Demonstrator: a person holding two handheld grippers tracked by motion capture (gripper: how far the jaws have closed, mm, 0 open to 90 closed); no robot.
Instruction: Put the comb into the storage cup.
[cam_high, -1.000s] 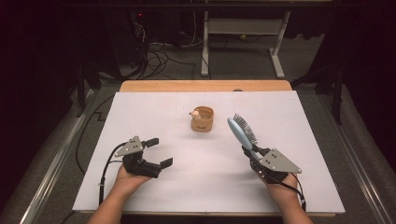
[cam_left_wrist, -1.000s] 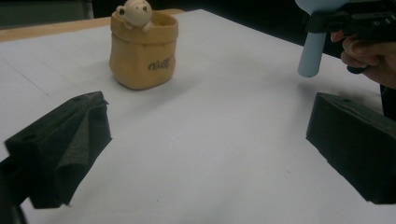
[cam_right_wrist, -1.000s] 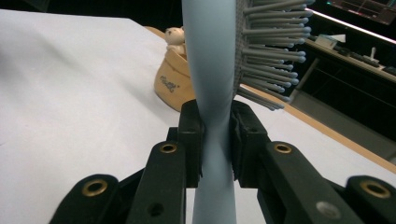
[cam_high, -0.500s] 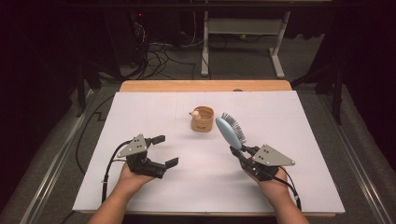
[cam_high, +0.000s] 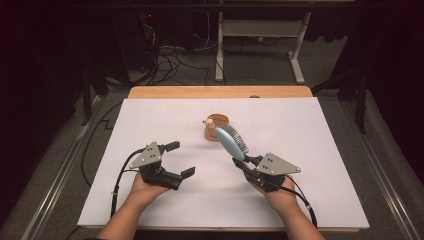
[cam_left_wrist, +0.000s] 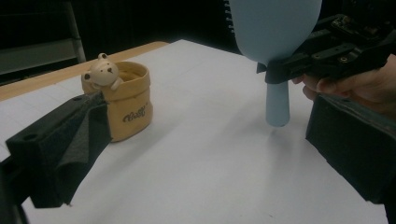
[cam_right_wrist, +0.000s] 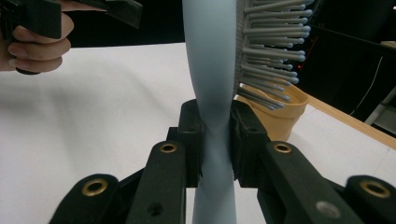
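Observation:
My right gripper is shut on the narrow neck of a light blue hairbrush. The brush stands tilted up and away, bristles facing right. In the right gripper view both pads press on the brush. Just behind the brush head stands a small tan fabric cup with a bear figure on its rim. My left gripper hovers at the left, open, nothing between its jaws. The left gripper view has the cup at left and the brush handle hanging above the sheet at right.
A white sheet covers the table, with a wooden edge at the back. Beyond it are a desk frame and cables on the dark floor. Metal rails run along both sides.
My right hand has carried the brush leftwards towards the middle, so its head now overlaps the cup. The left gripper has stayed about where it was, still open.

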